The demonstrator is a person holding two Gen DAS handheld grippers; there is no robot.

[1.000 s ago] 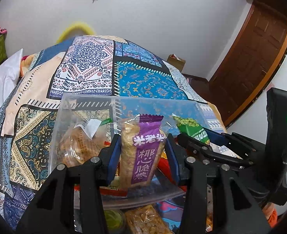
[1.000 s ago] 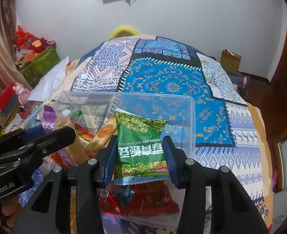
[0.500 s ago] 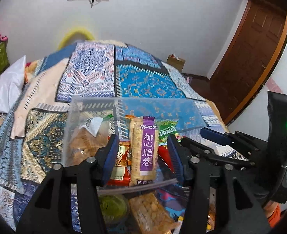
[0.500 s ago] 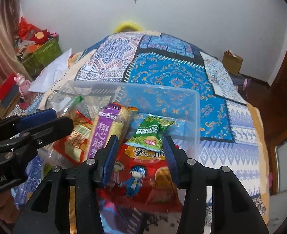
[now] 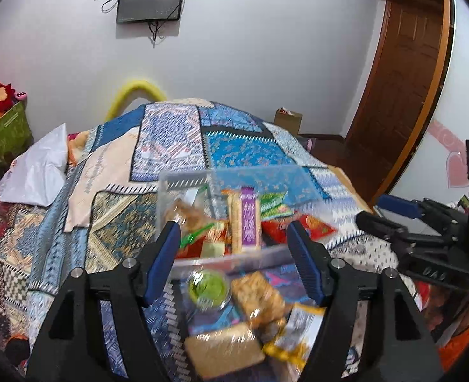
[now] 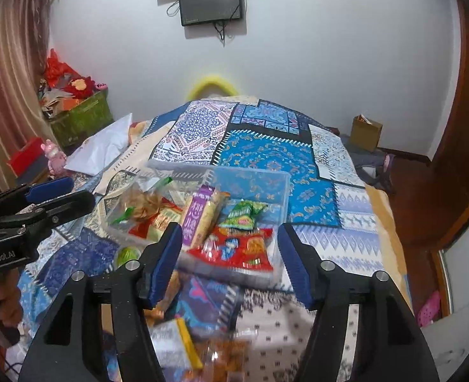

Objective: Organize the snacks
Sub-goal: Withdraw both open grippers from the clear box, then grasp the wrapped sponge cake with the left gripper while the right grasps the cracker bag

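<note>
Left gripper point(image 5: 234, 251) and right gripper point(image 6: 229, 254) opening, empty.

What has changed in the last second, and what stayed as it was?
Both grippers let go: the left gripper dropped the purple snack bar and the right gripper the green pea packet into the clear box. Both jaws are opening, empty, pulled back. The box and the loose snacks in front stayed put.

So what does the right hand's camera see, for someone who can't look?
The right gripper, jaws opening and empty, hangs over a clear box of snacks on a patterned bed. More snacks lie in front.
</note>
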